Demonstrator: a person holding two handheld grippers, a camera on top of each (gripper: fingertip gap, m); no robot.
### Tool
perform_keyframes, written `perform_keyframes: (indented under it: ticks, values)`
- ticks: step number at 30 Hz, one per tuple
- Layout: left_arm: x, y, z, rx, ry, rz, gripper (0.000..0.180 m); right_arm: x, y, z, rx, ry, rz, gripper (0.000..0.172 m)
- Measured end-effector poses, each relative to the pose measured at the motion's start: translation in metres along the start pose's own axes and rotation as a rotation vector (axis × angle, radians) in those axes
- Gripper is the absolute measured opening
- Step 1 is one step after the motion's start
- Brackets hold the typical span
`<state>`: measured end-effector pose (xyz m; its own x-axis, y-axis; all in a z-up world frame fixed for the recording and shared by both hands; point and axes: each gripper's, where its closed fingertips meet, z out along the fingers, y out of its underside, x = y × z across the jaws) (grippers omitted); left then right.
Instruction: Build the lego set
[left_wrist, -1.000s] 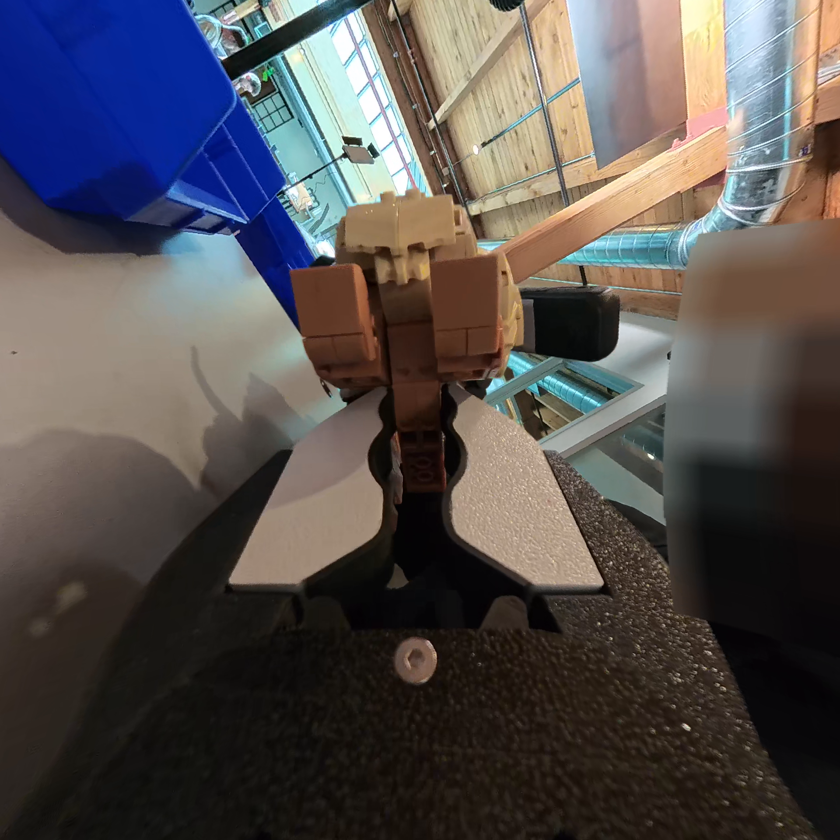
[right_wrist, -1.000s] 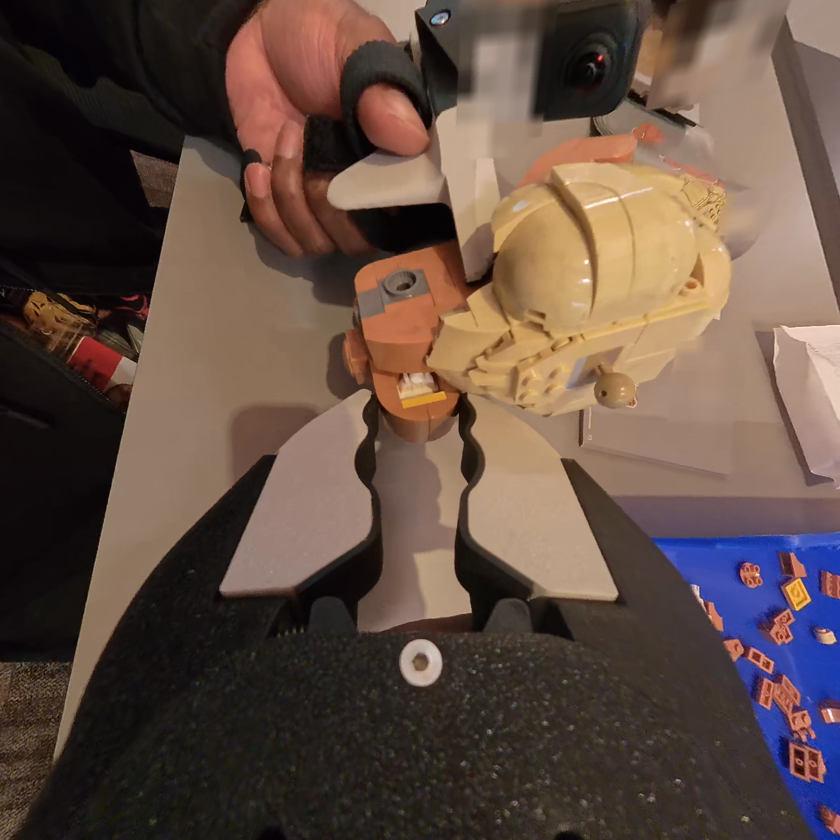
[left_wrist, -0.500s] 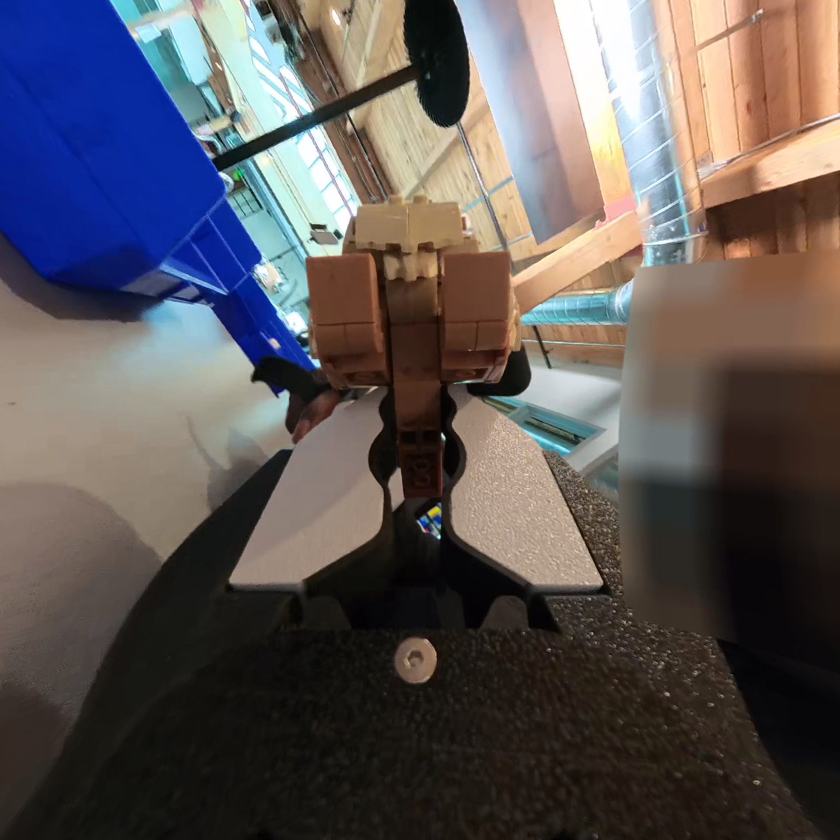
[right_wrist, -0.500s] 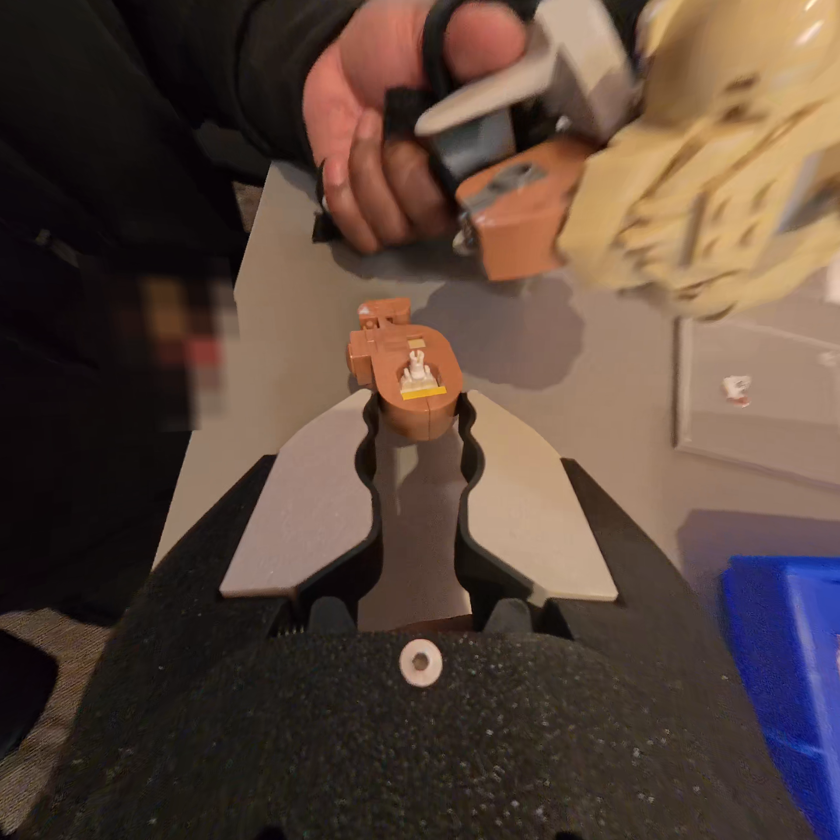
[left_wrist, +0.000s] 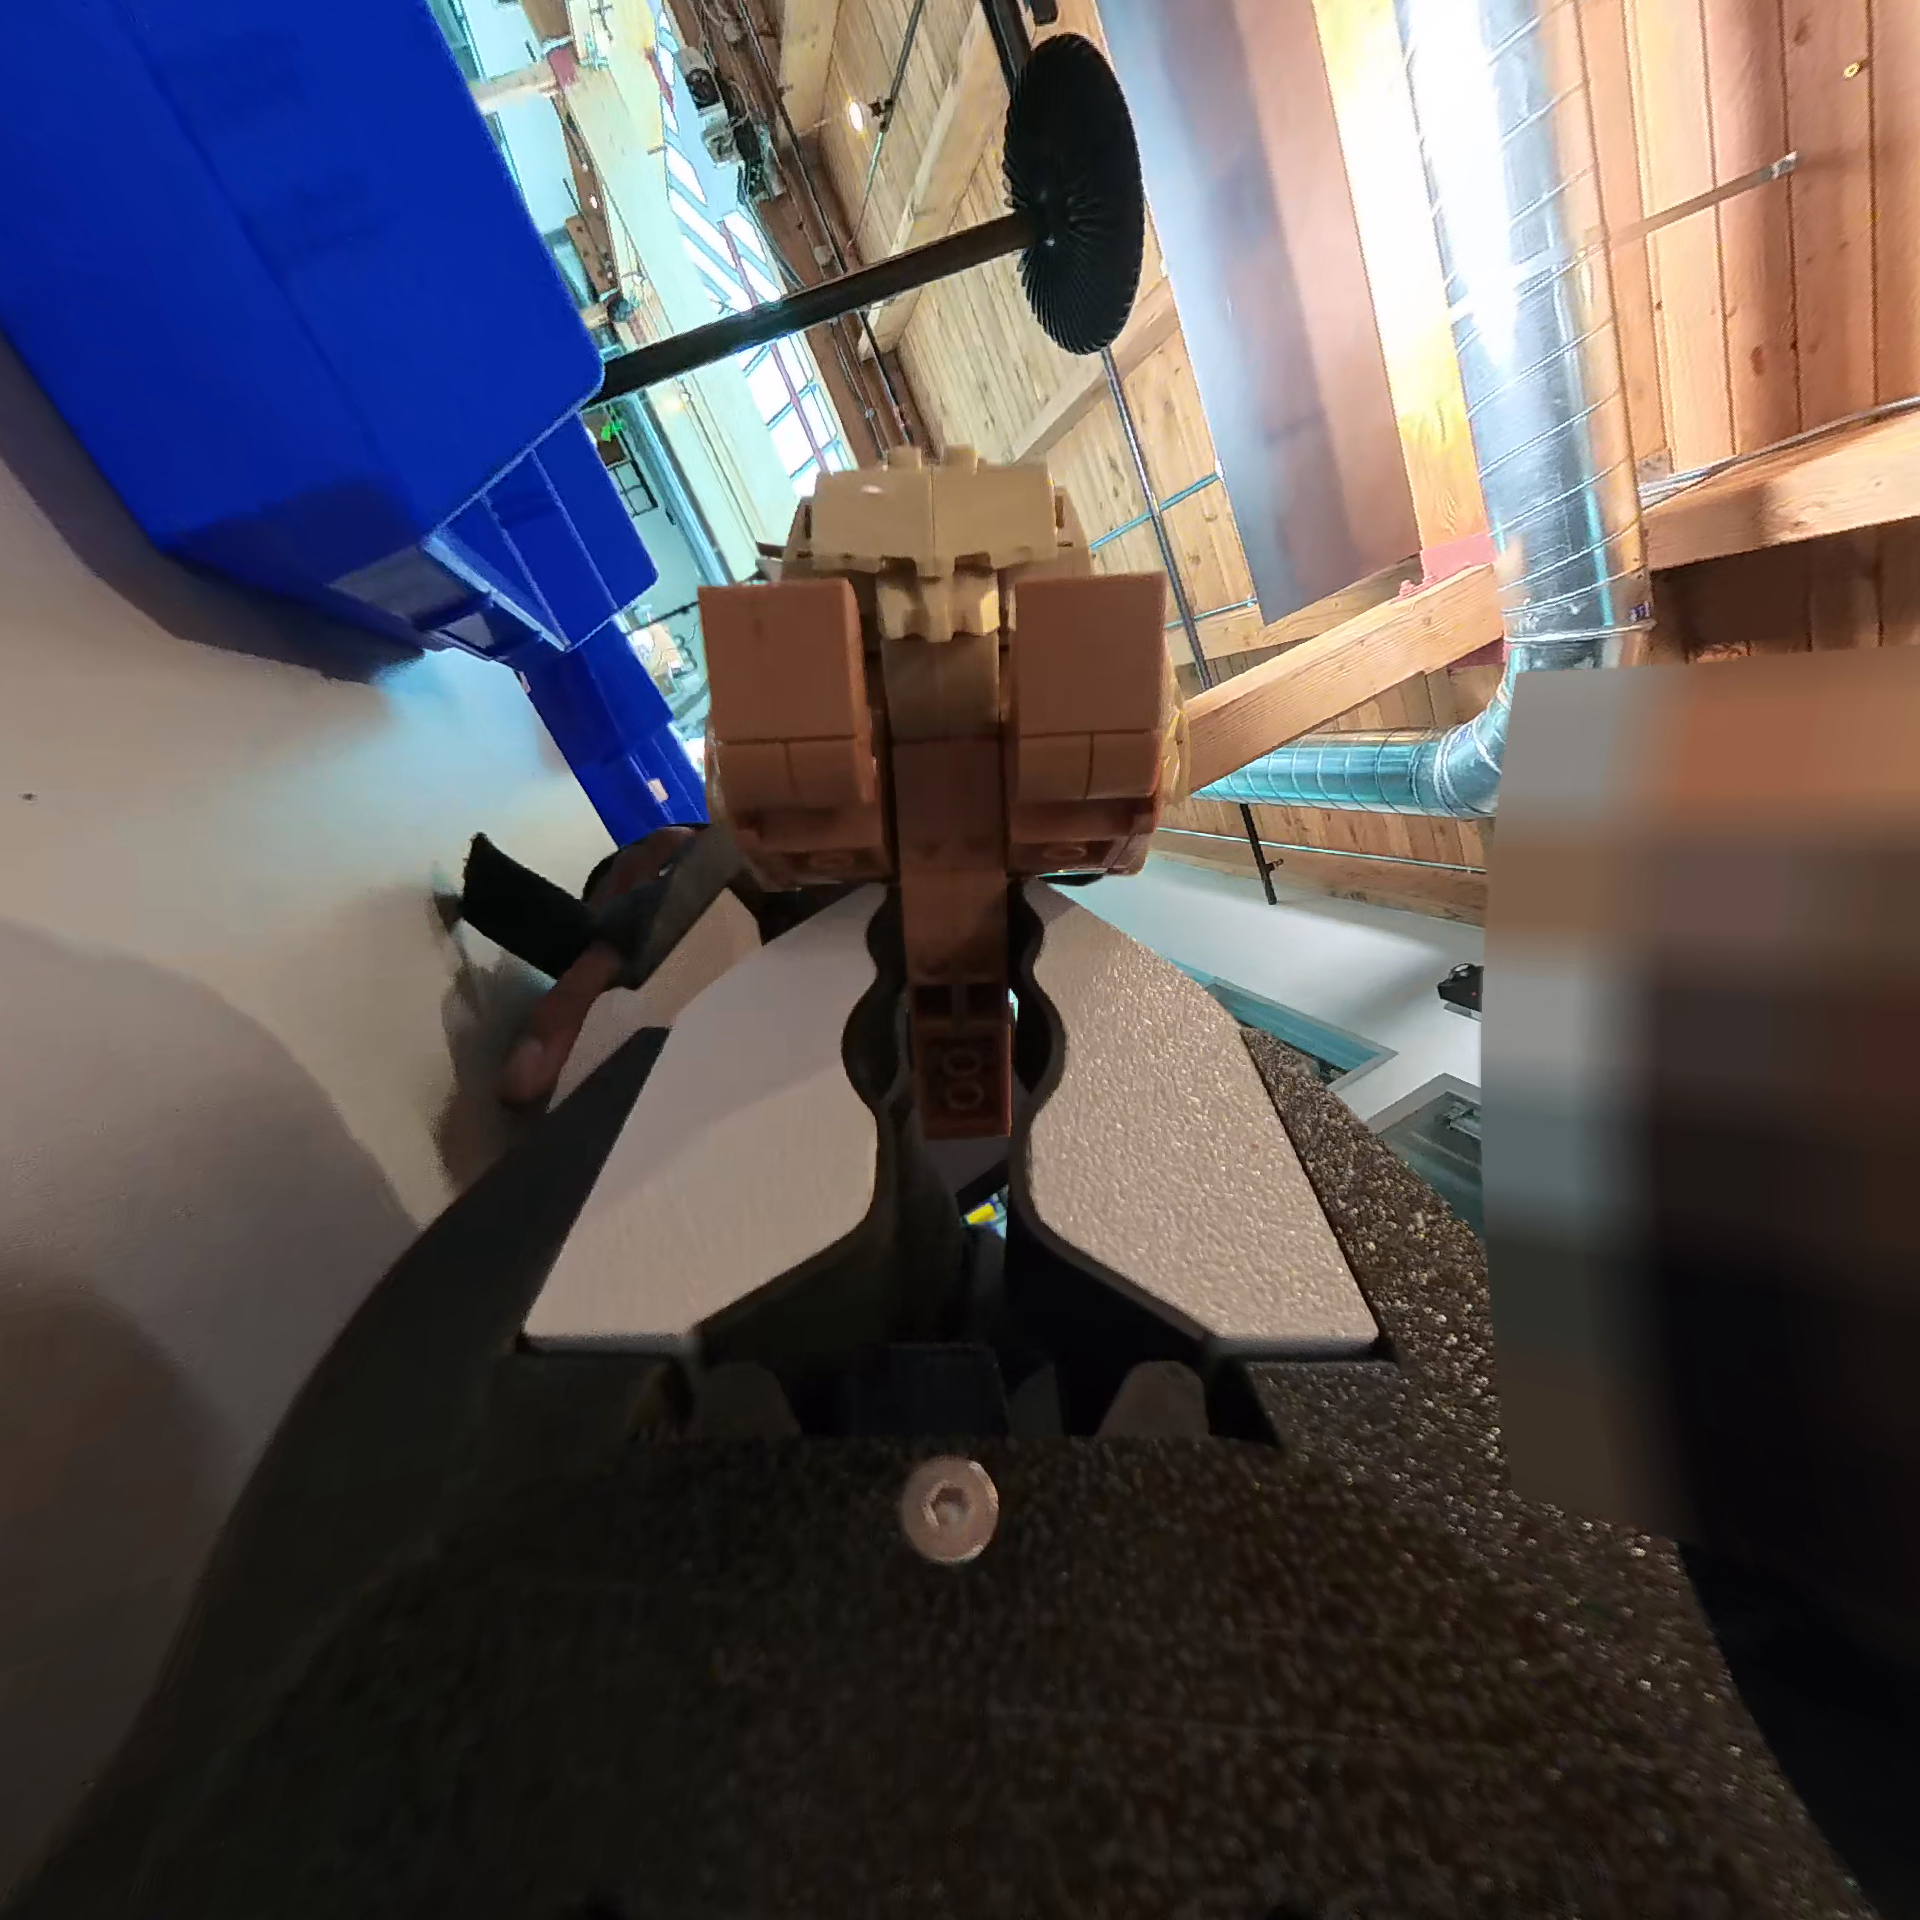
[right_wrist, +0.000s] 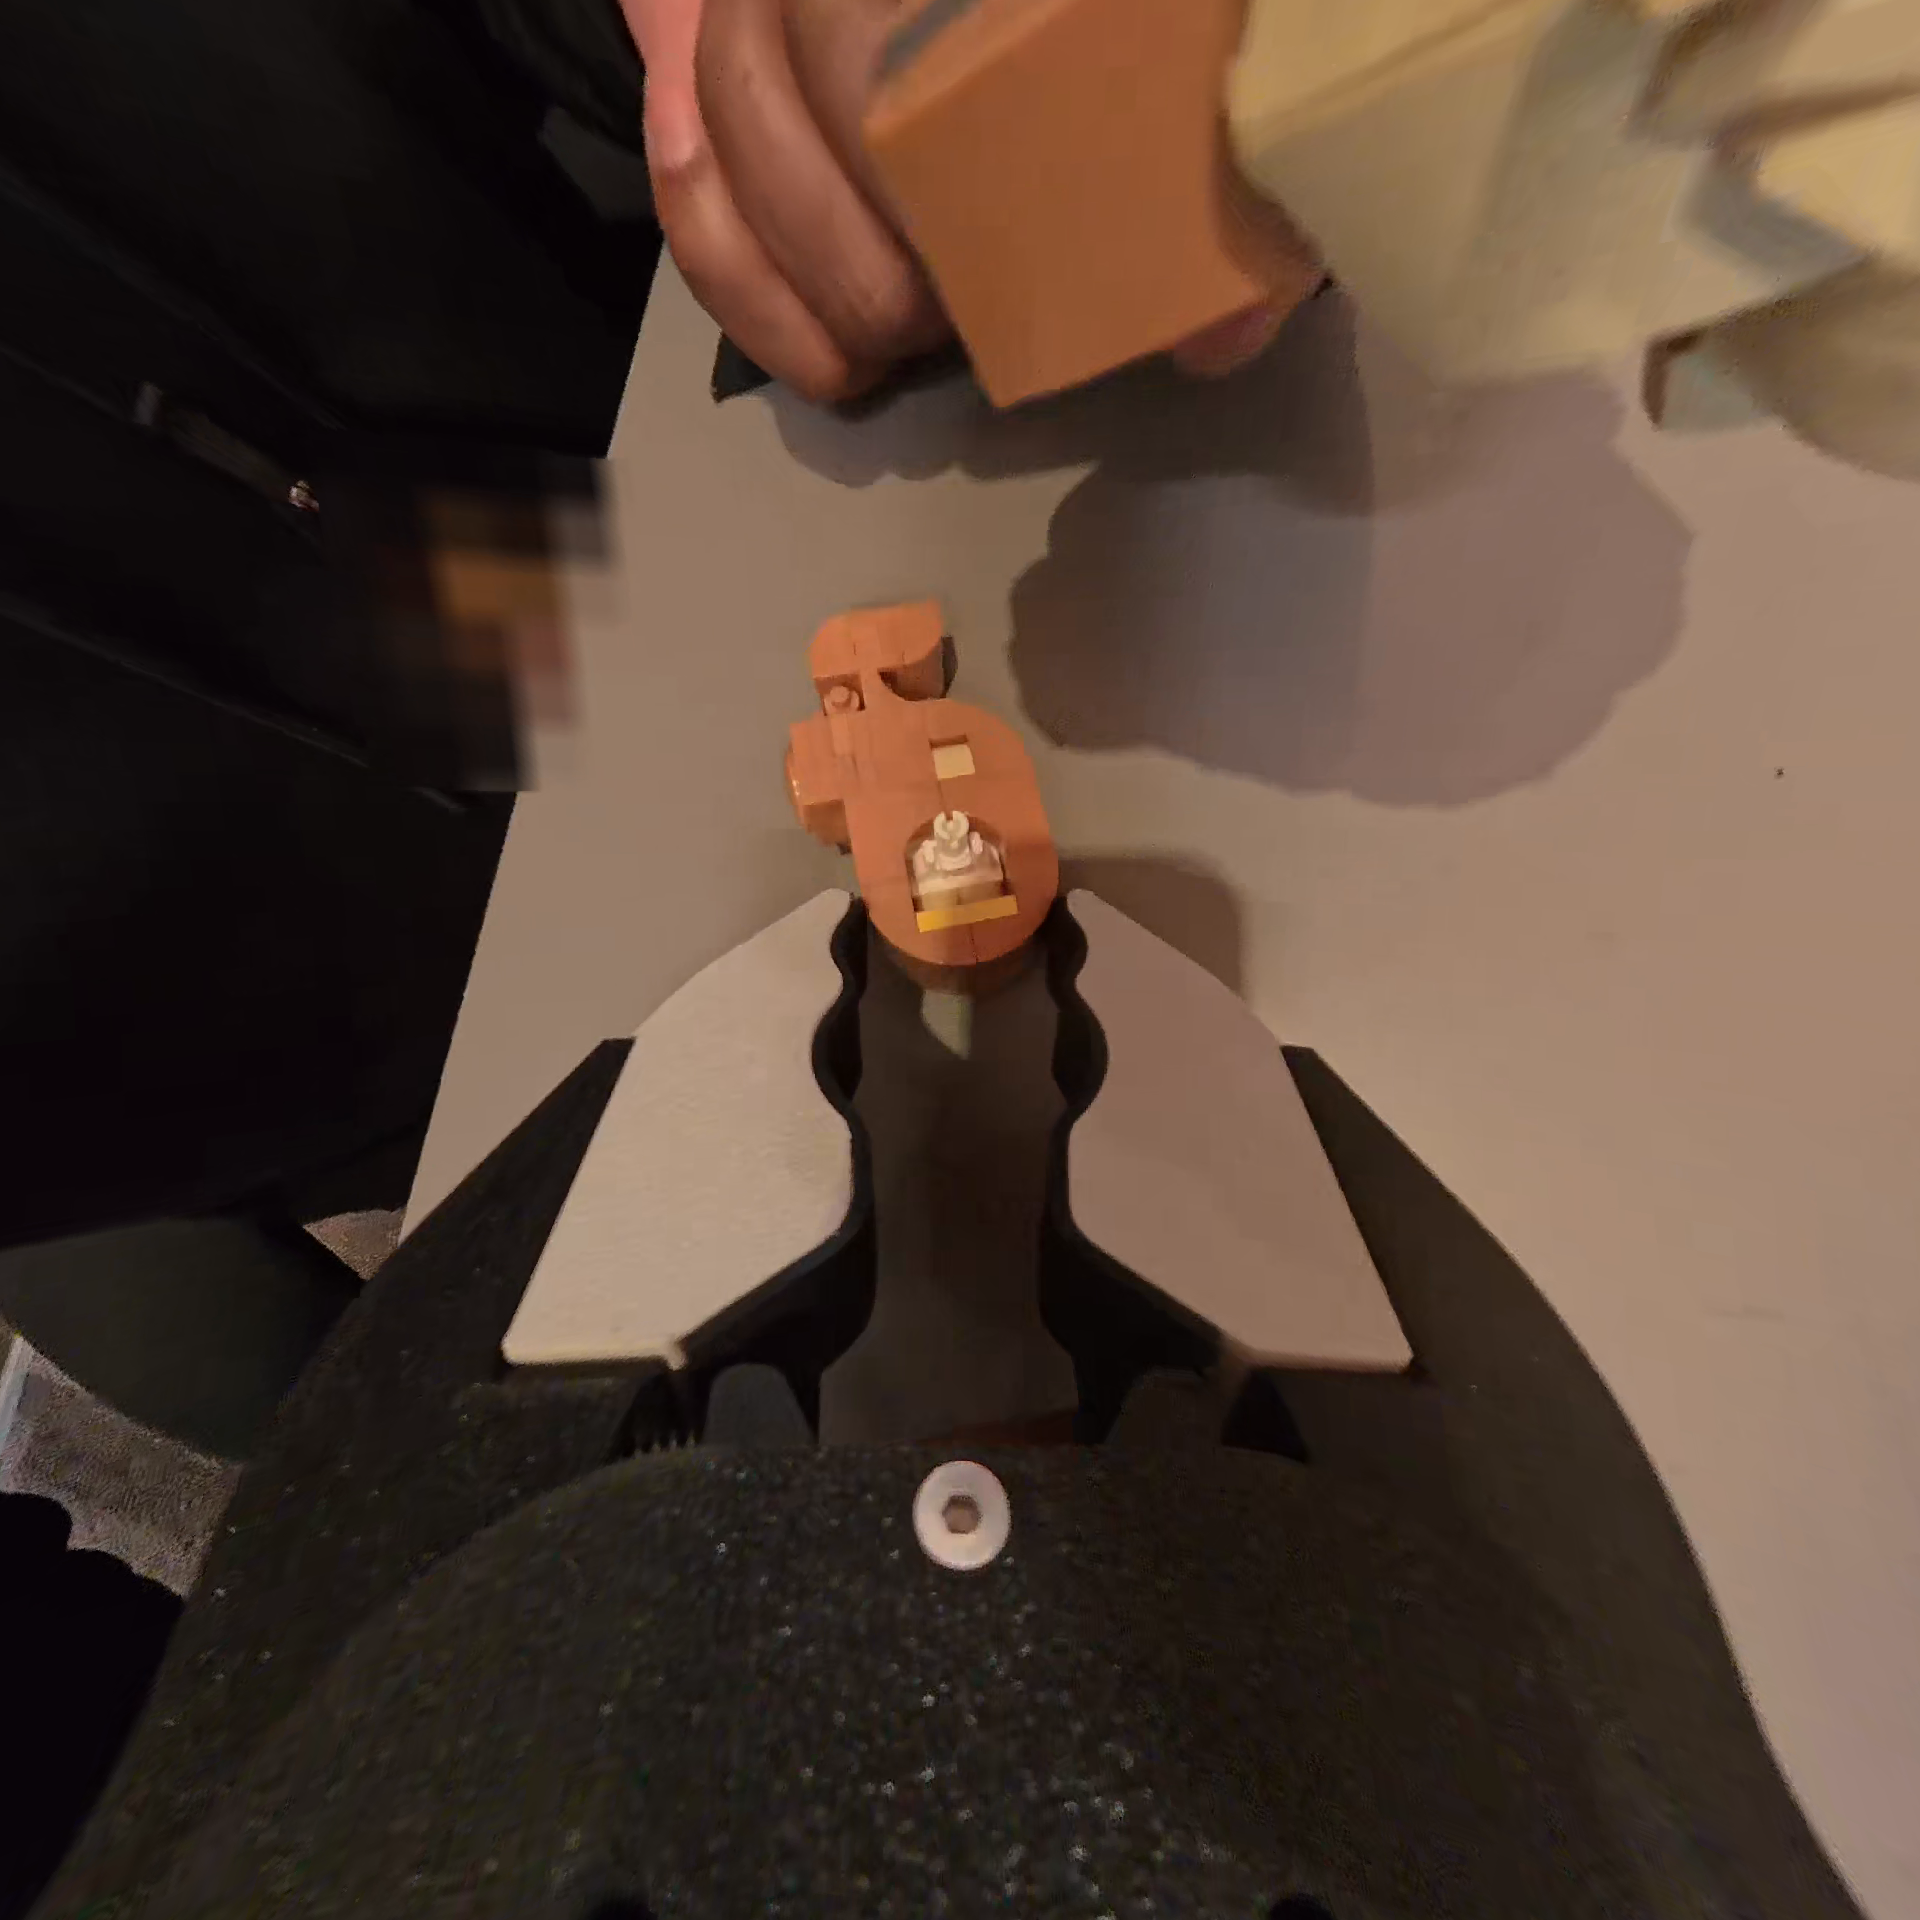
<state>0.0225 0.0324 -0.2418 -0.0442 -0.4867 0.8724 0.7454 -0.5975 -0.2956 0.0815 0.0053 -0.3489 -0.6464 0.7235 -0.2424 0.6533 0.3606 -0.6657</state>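
Currently: left gripper (left_wrist: 954, 935) clamped on the brown stem of a tan-and-brown brick figure (left_wrist: 935, 727), raised off the grey table (right_wrist: 1558, 1039); right gripper (right_wrist: 956, 935) clamped on a small orange-brown brick piece (right_wrist: 920, 790), apart from the figure; blue bins (left_wrist: 260, 312) beside

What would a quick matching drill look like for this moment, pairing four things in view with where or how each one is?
Things:
1. large tan and brown brick model
2. small orange-brown brick piece
3. blue bins
4. black round fan

States:
A. clamped at the tips of the right gripper, above the grey table
B. lined up on the table in the left wrist view
C. gripped by its narrow brown stem in the left gripper
D. on a dark pole, in front of the wooden boards

Pairs: 1-C, 2-A, 3-B, 4-D
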Motion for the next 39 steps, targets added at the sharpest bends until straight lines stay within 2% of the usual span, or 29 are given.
perform_keyframes:
  ticks: [2, 4, 6, 9, 12, 14, 22, 30, 39]
  values:
    - [0.002, -0.002, -0.001, 0.02, 0.012, 0.006, 0.018, 0.004, 0.0, -0.001, 0.015, 0.035, 0.003, 0.033]
    - [0.005, -0.004, -0.002, 0.039, 0.018, 0.037, 0.017, 0.01, 0.001, -0.006, 0.042, 0.099, 0.032, 0.042]
    - [0.006, -0.005, -0.002, 0.047, -0.001, 0.1, 0.018, 0.013, -0.005, -0.015, 0.128, 0.172, 0.077, 0.046]
    - [0.009, -0.005, -0.001, 0.038, -0.049, 0.241, 0.018, 0.01, -0.033, -0.036, 0.359, 0.242, 0.14, 0.047]
    - [0.008, -0.003, 0.002, 0.008, -0.132, 0.42, 0.017, -0.001, -0.073, -0.055, 0.668, 0.203, 0.227, 0.046]
    - [0.009, -0.002, 0.005, -0.012, -0.173, 0.51, 0.017, 0.002, -0.082, -0.06, 0.76, 0.22, 0.295, 0.043]
    - [0.008, 0.01, 0.012, -0.069, -0.263, 0.678, 0.017, 0.014, -0.085, -0.053, 0.848, 0.159, 0.421, 0.025]
    - [0.011, 0.013, 0.016, -0.143, -0.325, 0.772, 0.019, 0.008, -0.085, -0.06, 0.907, 0.109, 0.397, 0.023]
    - [0.017, 0.008, 0.007, -0.191, -0.386, 0.788, 0.019, 0.004, -0.086, -0.066, 0.904, 0.121, 0.332, 0.017]
